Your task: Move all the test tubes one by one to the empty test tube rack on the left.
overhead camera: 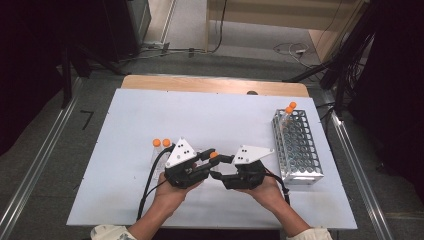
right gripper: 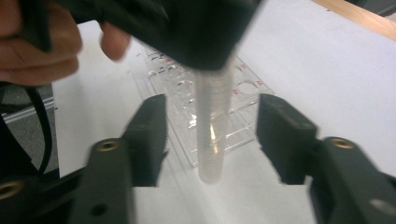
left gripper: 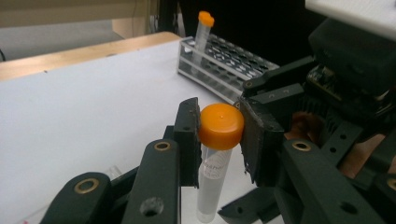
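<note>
From my station, the right gripper view is motion-blurred: the tube (right gripper: 211,126) reads as a soft streak, and its upper end is hidden behind the dark body of the left gripper (right gripper: 187,28). Markings on the clear rack (right gripper: 243,102) beneath are illegible. In the left gripper view I cannot read the tube's printed label (left gripper: 215,166); its base is cut by the frame edge. In the high view the tube body is hidden between the grippers, orange cap (overhead camera: 214,155) alone visible.

Even overhead light, blurred right close-up
</note>
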The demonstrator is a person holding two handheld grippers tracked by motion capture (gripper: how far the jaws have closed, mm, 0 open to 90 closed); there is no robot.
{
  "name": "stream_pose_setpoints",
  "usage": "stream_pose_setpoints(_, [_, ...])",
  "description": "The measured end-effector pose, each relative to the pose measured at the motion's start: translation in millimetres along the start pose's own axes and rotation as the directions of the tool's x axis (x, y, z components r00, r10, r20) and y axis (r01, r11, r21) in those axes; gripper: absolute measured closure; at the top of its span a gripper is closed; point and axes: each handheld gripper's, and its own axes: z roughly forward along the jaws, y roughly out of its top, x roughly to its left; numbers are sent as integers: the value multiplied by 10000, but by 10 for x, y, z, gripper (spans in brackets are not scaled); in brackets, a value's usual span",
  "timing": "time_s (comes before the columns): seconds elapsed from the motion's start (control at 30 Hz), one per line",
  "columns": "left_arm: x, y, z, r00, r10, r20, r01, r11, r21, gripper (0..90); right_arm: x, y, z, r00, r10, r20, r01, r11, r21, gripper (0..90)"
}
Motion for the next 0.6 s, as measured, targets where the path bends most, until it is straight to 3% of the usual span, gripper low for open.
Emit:
stream_pose_setpoints(0.17, [102, 113, -148, 9993, -194, -314, 176, 9983, -562, 703, -54, -1, -34, 9994, 333, 89, -333, 9994, 9, 273])
stream_pose_setpoints(0.37, [293, 217, -345, 9945, -533, -904, 430, 9927, -1124, 702, -98, -11, -40, 9985, 512, 216, -513, 9987, 24, 262])
stream_pose_setpoints(0.6, [492, 228, -472, 9814, -636, -1811, 416, 9916, -1227, 700, -103, -18, -39, 9980, 578, 263, -581, 9983, 99, 266])
